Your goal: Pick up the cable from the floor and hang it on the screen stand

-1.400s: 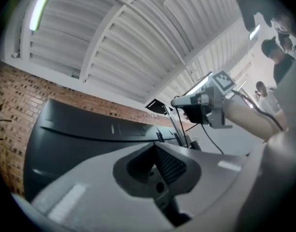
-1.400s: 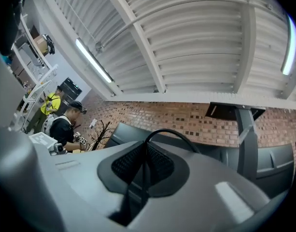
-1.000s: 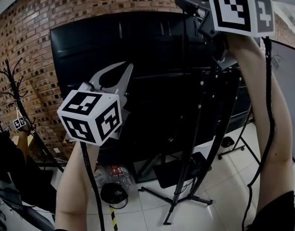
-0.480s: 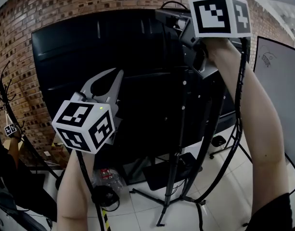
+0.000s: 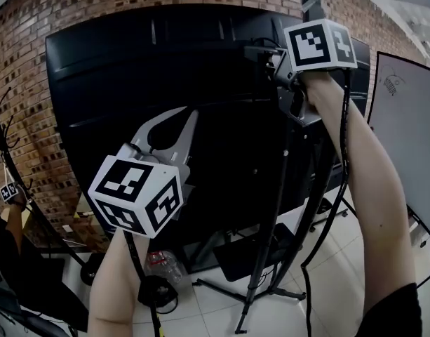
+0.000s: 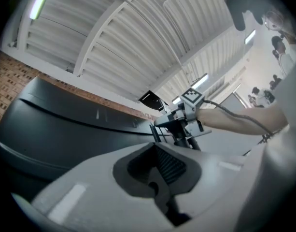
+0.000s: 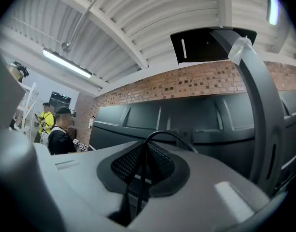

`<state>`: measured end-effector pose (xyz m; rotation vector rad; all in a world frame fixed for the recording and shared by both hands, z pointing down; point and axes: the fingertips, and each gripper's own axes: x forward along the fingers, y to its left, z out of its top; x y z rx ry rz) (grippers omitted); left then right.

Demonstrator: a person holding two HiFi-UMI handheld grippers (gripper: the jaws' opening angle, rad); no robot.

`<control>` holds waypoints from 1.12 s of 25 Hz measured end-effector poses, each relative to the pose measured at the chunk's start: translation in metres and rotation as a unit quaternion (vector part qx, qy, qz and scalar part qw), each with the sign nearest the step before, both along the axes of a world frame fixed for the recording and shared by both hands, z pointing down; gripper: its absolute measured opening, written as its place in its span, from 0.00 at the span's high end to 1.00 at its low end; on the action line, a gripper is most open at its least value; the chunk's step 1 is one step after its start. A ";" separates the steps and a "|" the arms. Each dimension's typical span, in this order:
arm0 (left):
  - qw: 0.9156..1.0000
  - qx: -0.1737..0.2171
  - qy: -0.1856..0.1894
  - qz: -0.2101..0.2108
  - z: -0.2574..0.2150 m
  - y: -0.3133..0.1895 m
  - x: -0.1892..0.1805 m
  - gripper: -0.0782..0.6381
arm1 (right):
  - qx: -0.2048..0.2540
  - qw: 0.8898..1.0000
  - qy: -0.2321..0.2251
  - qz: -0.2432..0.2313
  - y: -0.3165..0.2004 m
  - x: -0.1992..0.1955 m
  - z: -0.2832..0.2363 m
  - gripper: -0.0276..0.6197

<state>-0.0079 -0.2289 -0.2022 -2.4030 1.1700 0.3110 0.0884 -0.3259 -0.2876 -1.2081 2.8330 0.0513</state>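
Cable: a thin black cable is held up high at the screen stand, well clear of the floor. It arches forward out of the right gripper in a small loop.
Right gripper: the right gripper is clamped on one strand of the cable. Its jaws have just eased slightly wider with the strand between them.
Slip risk: the pinch is on one thin strand only. If the jaws loosen further before the loop is over a part of the stand, the cable would likely fall back to the floor.
Hang risk: I cannot tell whether the loop has caught on anything yet, and a shallow loop could slide off.
Snag risk: a thick black cord hangs beside the right forearm and could tangle with the stand's legs.
Left gripper: the left gripper is closed on nothing and raised in front of the screen, apart from the cable.
Containers: a clear bottle lies on the floor below the screen's lower edge. I cannot tell what is in it.
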 end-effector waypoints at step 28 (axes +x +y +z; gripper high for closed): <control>1.000 -0.013 0.019 0.003 0.043 -0.015 0.037 0.88 | 0.045 0.985 -0.166 0.009 -0.010 0.118 0.046 0.85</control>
